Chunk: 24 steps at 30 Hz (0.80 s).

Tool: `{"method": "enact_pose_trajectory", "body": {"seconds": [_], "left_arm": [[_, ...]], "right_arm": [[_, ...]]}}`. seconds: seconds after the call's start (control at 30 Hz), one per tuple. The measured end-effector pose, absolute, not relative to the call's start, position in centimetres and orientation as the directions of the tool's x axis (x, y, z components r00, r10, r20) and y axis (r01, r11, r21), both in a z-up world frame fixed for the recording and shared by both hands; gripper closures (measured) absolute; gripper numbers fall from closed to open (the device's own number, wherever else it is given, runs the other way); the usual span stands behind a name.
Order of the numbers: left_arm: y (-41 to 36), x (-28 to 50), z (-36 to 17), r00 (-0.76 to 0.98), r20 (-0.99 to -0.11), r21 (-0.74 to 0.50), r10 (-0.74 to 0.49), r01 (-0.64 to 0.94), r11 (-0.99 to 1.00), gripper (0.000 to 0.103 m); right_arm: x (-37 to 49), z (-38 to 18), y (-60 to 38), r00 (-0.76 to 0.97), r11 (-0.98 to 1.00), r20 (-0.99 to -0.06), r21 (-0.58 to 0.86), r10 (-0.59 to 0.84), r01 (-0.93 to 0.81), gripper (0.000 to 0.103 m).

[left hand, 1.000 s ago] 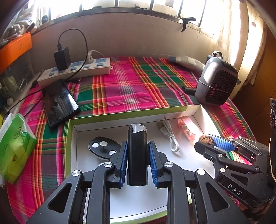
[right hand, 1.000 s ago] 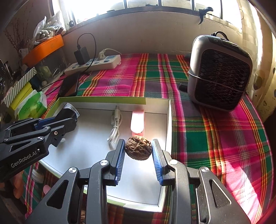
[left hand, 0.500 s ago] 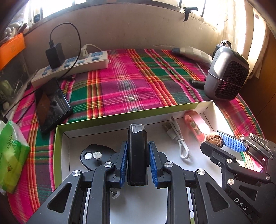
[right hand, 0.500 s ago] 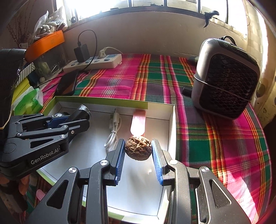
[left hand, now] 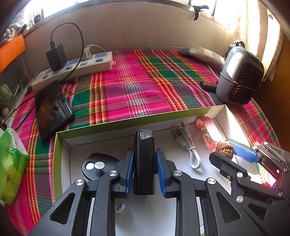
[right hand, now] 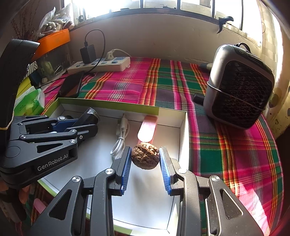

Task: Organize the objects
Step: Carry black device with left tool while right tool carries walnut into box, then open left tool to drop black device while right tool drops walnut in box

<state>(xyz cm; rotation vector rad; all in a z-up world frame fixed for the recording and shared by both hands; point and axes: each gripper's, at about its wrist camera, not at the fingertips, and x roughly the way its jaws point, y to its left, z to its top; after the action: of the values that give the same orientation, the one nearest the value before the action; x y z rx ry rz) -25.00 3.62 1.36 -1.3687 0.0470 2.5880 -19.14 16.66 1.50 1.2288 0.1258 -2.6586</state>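
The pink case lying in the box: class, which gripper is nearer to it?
Right. The right gripper, holding the walnut, hovers just before the pink case; the left gripper sits across the white cable.

A tabletop (left hand: 137,85) under a pink, green and orange plaid cloth (right hand: 163,85) runs up to a plain beige wall (left hand: 145,30). Above the wall sits a dark window sill (right hand: 163,15), and a barred window (right hand: 181,3) lets in hard daylight that washes out the glass. Sunlight falls across the cloth at the right edge. A pale curtain (left hand: 271,45) hangs at the far right corner. At the far left, a cluttered shelf holds an orange box (right hand: 54,40).
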Motion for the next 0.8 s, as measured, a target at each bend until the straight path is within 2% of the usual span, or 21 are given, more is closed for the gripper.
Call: {"method": "enact_pose_trajectory", "body": {"seconds": [0.8], "left_arm": [[3.05,-24.3,1.87,-0.561,-0.811,-0.072,0.168,-0.189,-0.979,0.076]], "right_arm": [[-19.08,1.19,16.32,-0.628,-0.973,-0.762,0.013,-0.16,0.232,0.069]]}}
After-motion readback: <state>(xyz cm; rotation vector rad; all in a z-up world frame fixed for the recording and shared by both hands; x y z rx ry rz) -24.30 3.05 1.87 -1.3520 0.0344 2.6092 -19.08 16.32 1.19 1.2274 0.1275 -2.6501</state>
